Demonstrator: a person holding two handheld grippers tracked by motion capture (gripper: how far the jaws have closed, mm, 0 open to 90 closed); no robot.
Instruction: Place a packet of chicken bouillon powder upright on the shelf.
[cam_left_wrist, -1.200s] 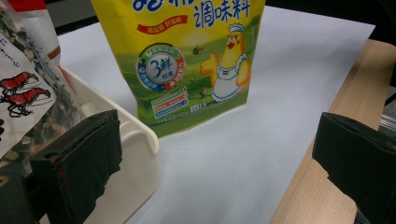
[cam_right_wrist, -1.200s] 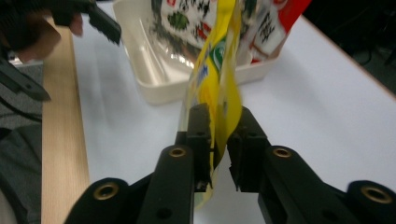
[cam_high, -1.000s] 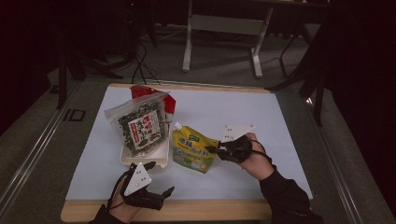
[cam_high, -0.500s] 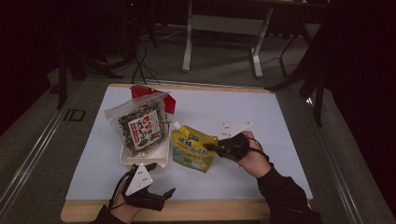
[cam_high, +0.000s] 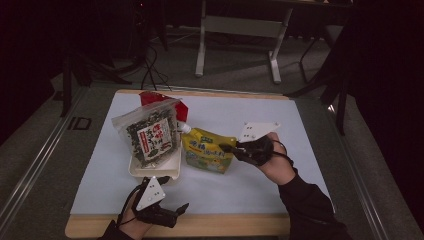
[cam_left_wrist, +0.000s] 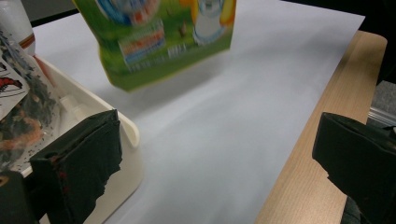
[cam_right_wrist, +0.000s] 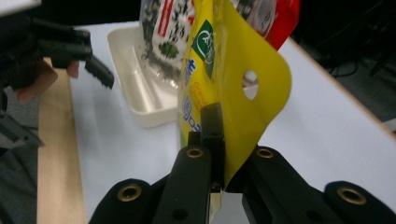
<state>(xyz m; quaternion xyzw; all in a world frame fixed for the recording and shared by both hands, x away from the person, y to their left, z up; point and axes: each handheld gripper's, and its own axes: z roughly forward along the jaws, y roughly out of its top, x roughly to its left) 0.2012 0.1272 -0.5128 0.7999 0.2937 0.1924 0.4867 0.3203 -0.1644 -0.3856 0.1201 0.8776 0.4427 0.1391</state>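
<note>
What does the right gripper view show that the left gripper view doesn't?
Right gripper view alone: its tongs shut on the yellow pouch's edge near a punched hanging hole, and the other hand's tongs farther off. Left gripper view alone: its own tongs wide open above the white sheet and wooden table edge. Both: the pouch, white tray and seaweed bag.

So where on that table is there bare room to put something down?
Free: the white mat in front of the yellow pouch, and the far right corner. Crowded: the left middle, where the seaweed bag, white tray and red packet cluster.
</note>
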